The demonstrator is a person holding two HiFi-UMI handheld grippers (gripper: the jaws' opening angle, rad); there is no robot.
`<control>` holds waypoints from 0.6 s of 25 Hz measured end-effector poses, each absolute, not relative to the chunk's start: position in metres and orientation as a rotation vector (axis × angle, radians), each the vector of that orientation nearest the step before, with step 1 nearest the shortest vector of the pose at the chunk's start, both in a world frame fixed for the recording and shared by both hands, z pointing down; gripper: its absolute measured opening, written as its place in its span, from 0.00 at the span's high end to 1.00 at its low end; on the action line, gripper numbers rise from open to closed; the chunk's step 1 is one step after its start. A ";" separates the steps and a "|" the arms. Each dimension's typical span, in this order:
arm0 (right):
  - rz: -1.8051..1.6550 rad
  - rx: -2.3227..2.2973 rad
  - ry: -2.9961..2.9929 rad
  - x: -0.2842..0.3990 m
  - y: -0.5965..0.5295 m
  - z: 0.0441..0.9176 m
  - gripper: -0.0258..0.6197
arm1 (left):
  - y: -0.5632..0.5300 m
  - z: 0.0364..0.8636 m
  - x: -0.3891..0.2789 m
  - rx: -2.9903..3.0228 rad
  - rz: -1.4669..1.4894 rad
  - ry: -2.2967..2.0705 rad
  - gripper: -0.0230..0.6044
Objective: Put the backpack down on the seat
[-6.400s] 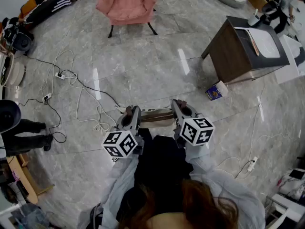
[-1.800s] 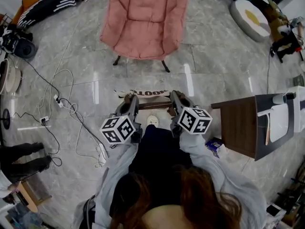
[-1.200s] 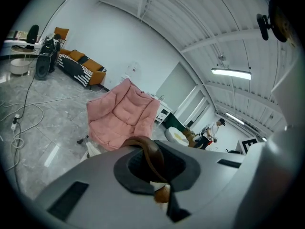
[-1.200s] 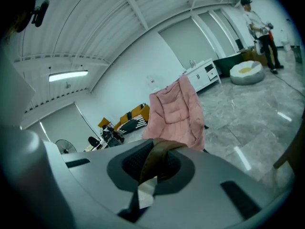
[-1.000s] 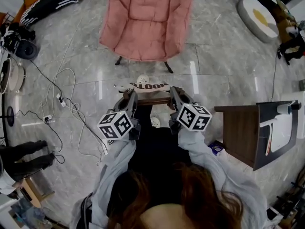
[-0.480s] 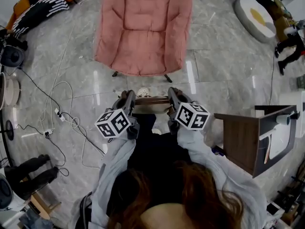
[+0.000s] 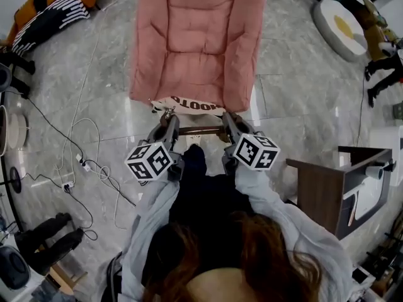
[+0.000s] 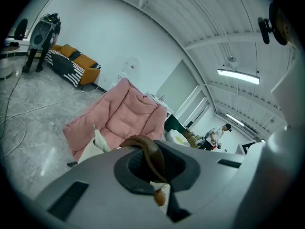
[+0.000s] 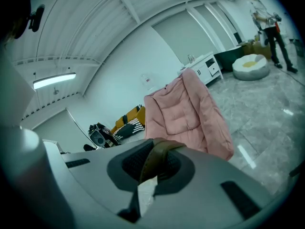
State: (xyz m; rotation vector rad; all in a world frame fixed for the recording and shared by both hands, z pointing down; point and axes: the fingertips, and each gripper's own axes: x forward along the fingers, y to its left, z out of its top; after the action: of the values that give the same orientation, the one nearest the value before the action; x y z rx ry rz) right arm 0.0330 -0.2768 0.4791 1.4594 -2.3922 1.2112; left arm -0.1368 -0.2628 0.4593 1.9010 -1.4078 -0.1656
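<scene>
Over marble floor (image 7: pixel 302 74) with loose cables (image 7: pixel 82 162), left gripper (image 7: pixel 169 119) and right gripper (image 7: pixel 228 119) each clamp a brown backpack strap (image 8: pixel 153 157) before the pink armchair (image 7: pixel 195 36); only gripper views show ceiling lights (image 8: pixel 238 76).

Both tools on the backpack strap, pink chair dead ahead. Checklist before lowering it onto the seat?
1. Left tool shut on brown strap: ok.
2. Right tool shut on the strap: ok.
3. Backpack over the seat: not ok, it only reaches the front edge.
4. Nothing seen lying on the seat: ok.
5. Backpack's height above the seat edge: cannot tell.
6. Floor cables off to the left, away from the chair: ok.
</scene>
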 end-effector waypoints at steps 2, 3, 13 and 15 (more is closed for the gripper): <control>1.226 1.462 -2.392 0.027 -0.289 0.476 0.94 | -0.277 0.452 -0.142 1.926 -0.165 -1.412 0.94; 1.234 1.466 -2.389 0.025 -0.295 0.474 0.94 | -0.284 0.450 -0.144 1.937 -0.161 -1.412 0.94; 1.263 1.473 -2.391 -0.001 -0.350 0.444 0.94 | -0.332 0.423 -0.166 2.008 -0.144 -1.393 0.94; 1.267 1.480 -2.386 -0.002 -0.359 0.440 0.94 | -0.341 0.420 -0.166 2.027 -0.137 -1.378 0.94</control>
State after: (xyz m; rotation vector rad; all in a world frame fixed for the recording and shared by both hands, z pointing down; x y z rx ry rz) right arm -0.0015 -0.3595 0.4401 1.4802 -2.3865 1.2673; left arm -0.1660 -0.3412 0.4200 2.0270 -1.3778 -0.1371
